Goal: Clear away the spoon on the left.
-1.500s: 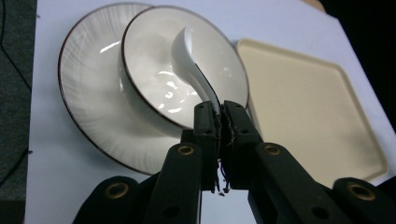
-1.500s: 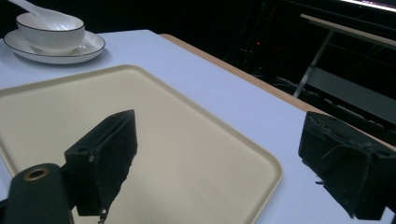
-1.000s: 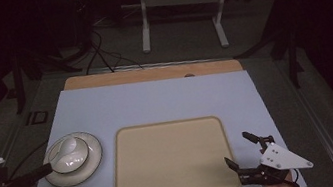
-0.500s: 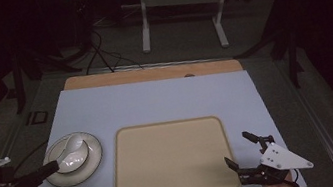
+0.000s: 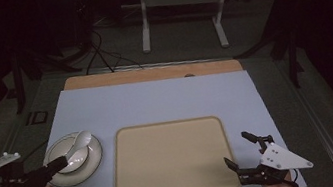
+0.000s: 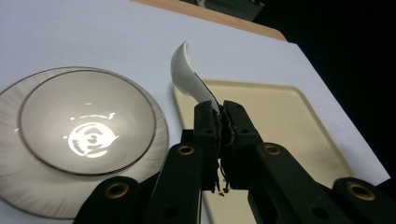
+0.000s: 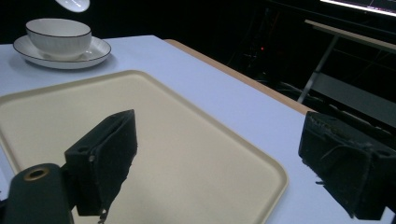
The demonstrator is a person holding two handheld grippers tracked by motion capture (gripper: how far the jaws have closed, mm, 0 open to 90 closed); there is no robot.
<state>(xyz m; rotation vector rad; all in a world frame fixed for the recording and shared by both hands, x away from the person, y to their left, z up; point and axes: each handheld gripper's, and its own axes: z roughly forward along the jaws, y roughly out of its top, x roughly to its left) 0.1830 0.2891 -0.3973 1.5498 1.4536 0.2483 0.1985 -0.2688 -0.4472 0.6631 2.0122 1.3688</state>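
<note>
The left claw (image 6: 219, 122) is clamped tight on the handle of a white ceramic spoon (image 6: 189, 74), with the scoop end sticking up and away from the jaws. From the high view the spoon (image 5: 77, 144) sits over the bowl (image 5: 69, 154), which rests on a saucer (image 5: 92, 163) near the tabletop's left edge, toward the front corner. I can't tell if the spoon is touching the bowl; in the left gripper view it looks lifted clear (the bowl's inside has a shiny reflection at the bottom, no idea if that's liquid or just glaze).

The right claw (image 5: 243, 153) is at the front right corner of the tabletop (image 5: 155, 100), jaws spread wide with nothing between them, hanging just past the right rim of the beige tray (image 5: 212, 121). The tray takes up the middle of the front half, just beside the saucer but not touching it. In the right gripper view you can see the bowl (image 7: 58, 31) and saucer (image 7: 100, 49) far off beyond the tray (image 7: 187, 140), with the spoon's scoop (image 7: 72, 4) hovering above them.

The tabletop is covered in a pale blue sheet, with a strip of wood showing along the far edge.
</note>
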